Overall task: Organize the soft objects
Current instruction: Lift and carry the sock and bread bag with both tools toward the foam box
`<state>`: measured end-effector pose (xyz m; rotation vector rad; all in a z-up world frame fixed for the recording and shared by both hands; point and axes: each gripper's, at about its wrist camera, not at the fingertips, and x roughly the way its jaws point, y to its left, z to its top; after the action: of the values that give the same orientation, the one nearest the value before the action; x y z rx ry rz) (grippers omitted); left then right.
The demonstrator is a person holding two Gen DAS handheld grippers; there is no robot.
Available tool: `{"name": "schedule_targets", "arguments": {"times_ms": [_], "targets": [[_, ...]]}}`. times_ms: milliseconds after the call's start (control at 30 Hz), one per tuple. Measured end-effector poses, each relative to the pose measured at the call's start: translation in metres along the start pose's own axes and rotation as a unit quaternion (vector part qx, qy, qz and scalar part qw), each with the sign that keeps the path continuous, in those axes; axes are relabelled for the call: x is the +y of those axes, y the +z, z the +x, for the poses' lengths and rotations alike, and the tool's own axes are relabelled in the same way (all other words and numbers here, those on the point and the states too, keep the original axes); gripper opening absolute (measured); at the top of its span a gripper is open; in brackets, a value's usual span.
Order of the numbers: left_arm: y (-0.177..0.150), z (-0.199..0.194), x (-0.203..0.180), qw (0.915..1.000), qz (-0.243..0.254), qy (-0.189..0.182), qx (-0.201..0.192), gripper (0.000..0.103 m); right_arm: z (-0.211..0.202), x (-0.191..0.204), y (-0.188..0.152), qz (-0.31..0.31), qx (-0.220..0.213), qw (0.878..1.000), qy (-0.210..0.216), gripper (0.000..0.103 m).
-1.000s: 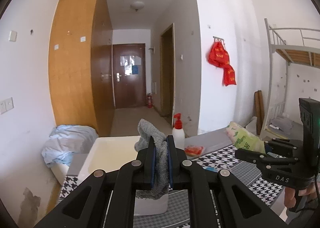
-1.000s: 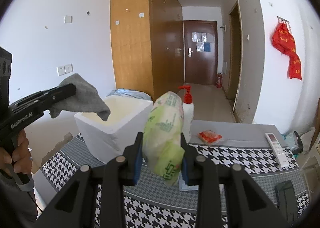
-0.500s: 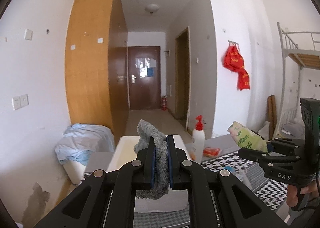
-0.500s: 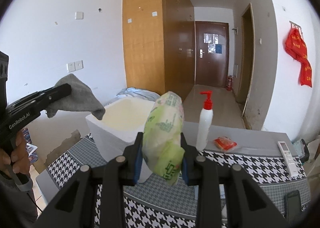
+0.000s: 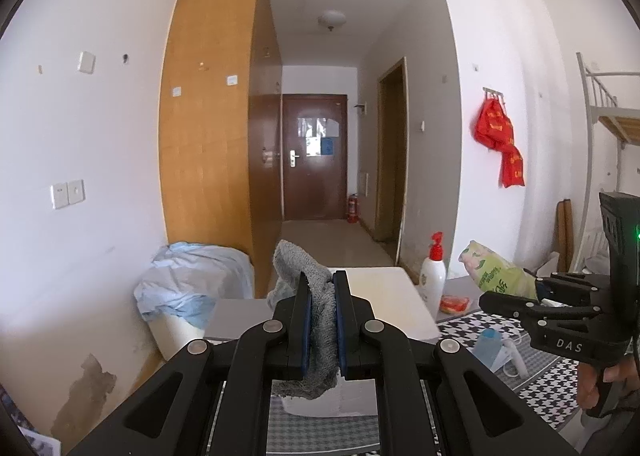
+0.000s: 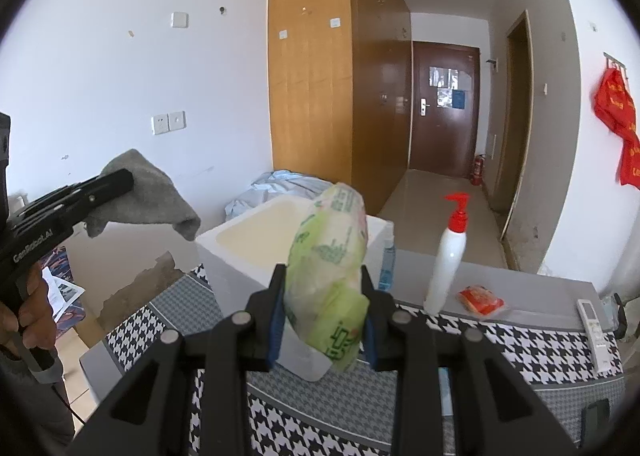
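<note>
Fuzzy grey cloth (image 5: 318,320) sits pinched in the left gripper (image 5: 320,320); the right gripper (image 6: 323,320) clamps a crinkly green plastic pack (image 6: 328,280).

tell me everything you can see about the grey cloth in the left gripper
The grey cloth is a soft, fuzzy, towel-like fabric in plain mid grey. It is pinched between the blue-padded fingers of the left gripper, in the air, touching nothing else. One folded end rises above the jaws and flops over; the other hangs limp below them. From the right wrist view it droops off the gripper's tip, beside the open white foam box.
</note>
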<state>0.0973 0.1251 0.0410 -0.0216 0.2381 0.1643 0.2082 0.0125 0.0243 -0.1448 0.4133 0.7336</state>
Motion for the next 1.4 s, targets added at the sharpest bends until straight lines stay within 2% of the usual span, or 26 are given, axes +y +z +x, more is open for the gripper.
{"name": "schedule_targets", "arguments": {"times_ms": [667, 1400], "targets": [[-0.008, -0.002, 0.036, 0.9989, -0.016, 0.044, 0.008, 0.01, 0.044, 0.008, 0.017, -0.004, 0.024, 1.0, 0.013, 0.036], [-0.02, 0.009, 0.052, 0.9975, -0.032, 0.056, 0.03, 0.01, 0.1, 0.009, 0.033, 0.003, 0.069, 0.998, 0.013, 0.036]]}}
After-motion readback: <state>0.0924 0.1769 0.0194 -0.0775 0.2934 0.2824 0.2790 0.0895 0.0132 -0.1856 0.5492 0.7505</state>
